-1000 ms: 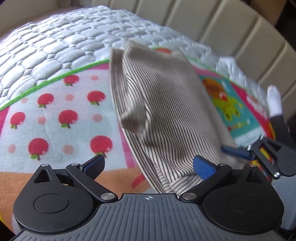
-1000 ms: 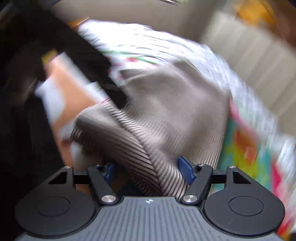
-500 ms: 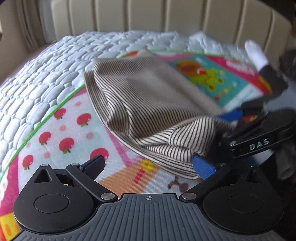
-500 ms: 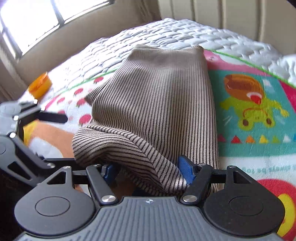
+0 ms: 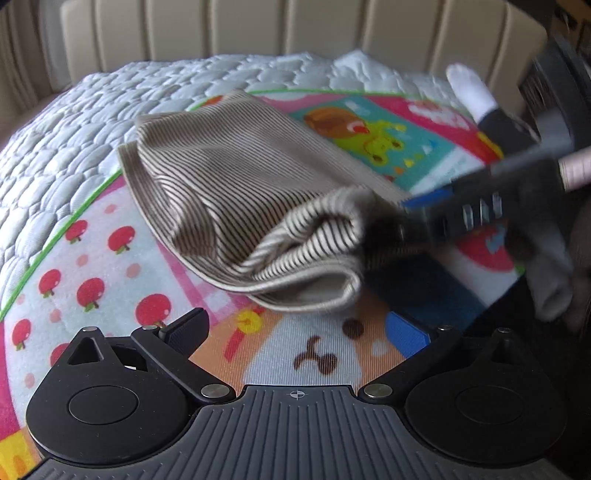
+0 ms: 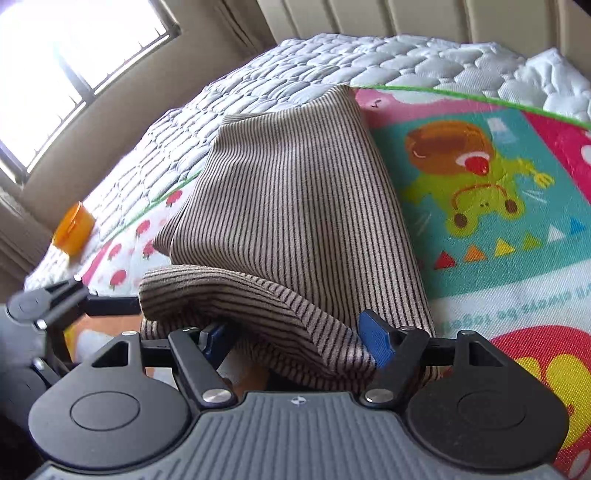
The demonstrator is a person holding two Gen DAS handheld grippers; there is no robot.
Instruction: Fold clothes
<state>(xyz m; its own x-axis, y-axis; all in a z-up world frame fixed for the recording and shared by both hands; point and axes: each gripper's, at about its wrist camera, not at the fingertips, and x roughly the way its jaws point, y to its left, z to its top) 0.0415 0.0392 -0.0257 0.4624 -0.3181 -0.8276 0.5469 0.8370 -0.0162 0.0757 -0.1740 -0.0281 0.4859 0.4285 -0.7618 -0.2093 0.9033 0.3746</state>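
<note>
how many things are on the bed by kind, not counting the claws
striped garment: 1
play mat: 1
orange cup: 1
white quilt: 1
total: 4

Two low, close views, shared garment (image 5: pixel 236 192)

We're pretty clearly in a home bedroom: white quilted mattress (image 6: pixel 258 85), padded beige headboard (image 5: pixel 295 29), a kids' cartoon play mat (image 6: pixel 498 206) spread on top, bright window (image 6: pixel 66 62) alongside.
</note>
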